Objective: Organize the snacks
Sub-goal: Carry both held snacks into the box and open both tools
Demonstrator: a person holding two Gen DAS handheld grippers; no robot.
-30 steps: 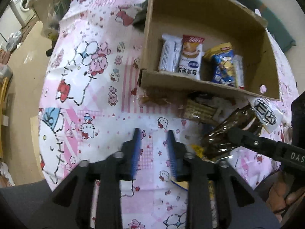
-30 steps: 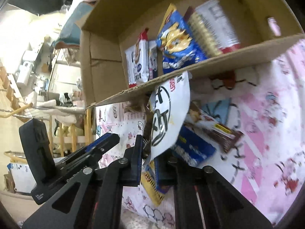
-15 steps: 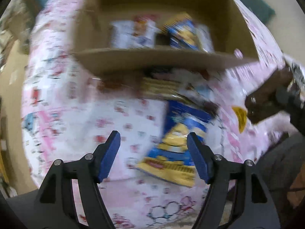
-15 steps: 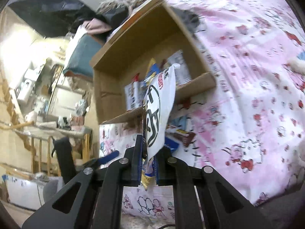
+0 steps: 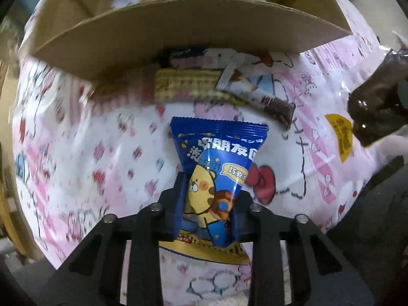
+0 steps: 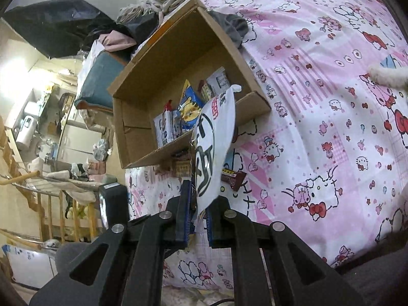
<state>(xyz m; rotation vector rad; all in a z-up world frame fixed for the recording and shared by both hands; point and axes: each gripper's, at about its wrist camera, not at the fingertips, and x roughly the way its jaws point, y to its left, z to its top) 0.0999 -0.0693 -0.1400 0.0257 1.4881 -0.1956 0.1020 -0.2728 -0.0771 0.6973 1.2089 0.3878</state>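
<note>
Both grippers pinch light, crinkly, probably slippery packets low down: the left gripper (image 5: 207,204) clamps the blue foil bear-print snack bag (image 5: 216,168), the right gripper (image 6: 197,219) the white plastic black-lettered pouch (image 6: 213,148).

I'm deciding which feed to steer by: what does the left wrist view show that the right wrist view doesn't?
Only the left wrist view: the left tongs shut on the blue bear snack bag, and the dark brown side of the other held packet.

Only the right wrist view: the right tongs shut on the white snack packet, the whole cardboard box interior with the snacks standing inside, and the cluttered room.

Both: the box's front wall, the biscuit pack and chocolate bar before it, and the pink cartoon cloth.
</note>
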